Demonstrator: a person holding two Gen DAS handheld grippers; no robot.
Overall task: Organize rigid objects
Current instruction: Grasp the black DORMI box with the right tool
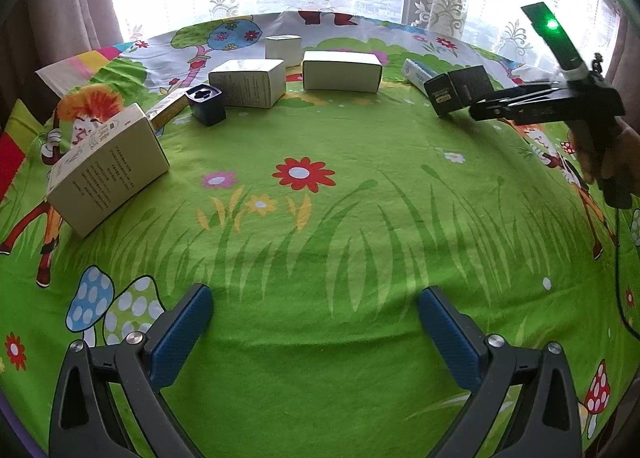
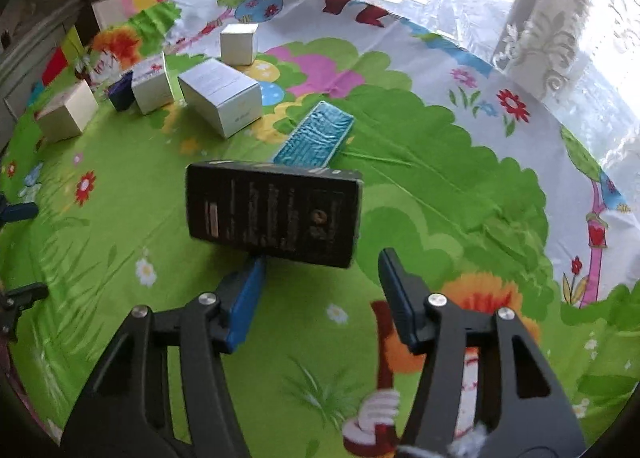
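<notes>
A black box [image 2: 276, 212] lies just ahead of my right gripper [image 2: 322, 264], which is open; its left fingertip is under the box's near edge and the right finger stands clear of it. In the left wrist view the black box [image 1: 456, 89] sits at the tips of the right gripper [image 1: 486, 104]. My left gripper [image 1: 316, 298] is open and empty over bare green cloth. Several white boxes [image 1: 340, 70] [image 1: 248, 82] [image 1: 110, 168] and a small dark blue box [image 1: 206, 104] stand at the back left.
A blue patterned flat box [image 2: 316, 134] lies behind the black box. A small white cube [image 2: 239, 43] stands far back. The table is covered by a cartoon cloth [image 1: 320, 218]. Curtains and a bright window lie behind.
</notes>
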